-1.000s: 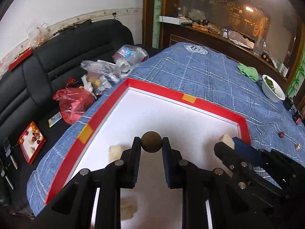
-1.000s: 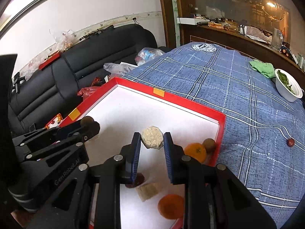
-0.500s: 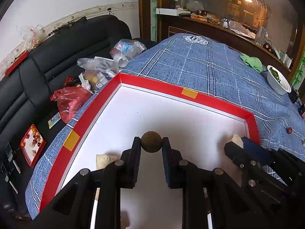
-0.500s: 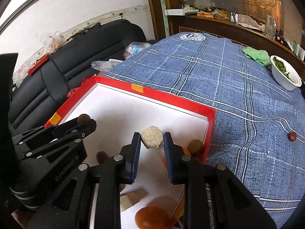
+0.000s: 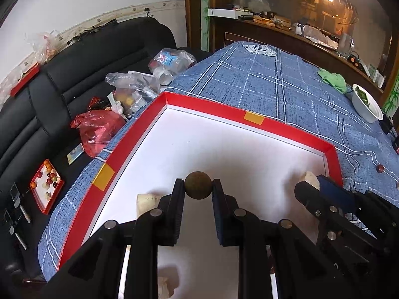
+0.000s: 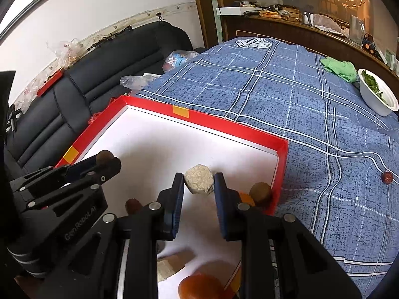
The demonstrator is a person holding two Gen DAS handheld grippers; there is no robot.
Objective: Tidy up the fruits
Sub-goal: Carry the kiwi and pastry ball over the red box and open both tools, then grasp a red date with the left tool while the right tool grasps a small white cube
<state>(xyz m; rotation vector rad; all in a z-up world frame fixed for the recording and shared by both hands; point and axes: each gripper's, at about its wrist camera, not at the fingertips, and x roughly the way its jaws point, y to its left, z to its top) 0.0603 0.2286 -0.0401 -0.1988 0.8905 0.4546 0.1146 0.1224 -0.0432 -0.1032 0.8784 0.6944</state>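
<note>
My left gripper point(image 5: 198, 189) is shut on a brown round fruit point(image 5: 198, 185) and holds it above the red-rimmed white tray point(image 5: 224, 113). My right gripper point(image 6: 199, 183) is shut on a pale beige rice cake point(image 6: 199, 182) above the same tray point(image 6: 232, 127). In the right wrist view the left gripper point(image 6: 106, 160) shows at the left with the brown fruit point(image 6: 104, 155). In the tray lie a brown fruit point(image 6: 260, 192) at the right wall, an orange fruit point(image 6: 202, 286), a dark red fruit point(image 6: 132, 205) and a tan cracker point(image 6: 174, 264). A pale piece point(image 5: 147, 200) lies left of my left gripper.
A small red fruit point(image 6: 387, 177) lies on the blue checked cloth point(image 6: 286, 94) right of the tray. A white bowl of greens point(image 6: 376, 94) and a green rag point(image 6: 339, 68) sit far right. A black sofa point(image 5: 74, 79) with plastic bags point(image 5: 99, 129) runs along the left.
Both grippers have drifted slightly over the tray with their items still held. The tray items below the right gripper sit lower in view, and the pale piece reappears beside the left gripper.
</note>
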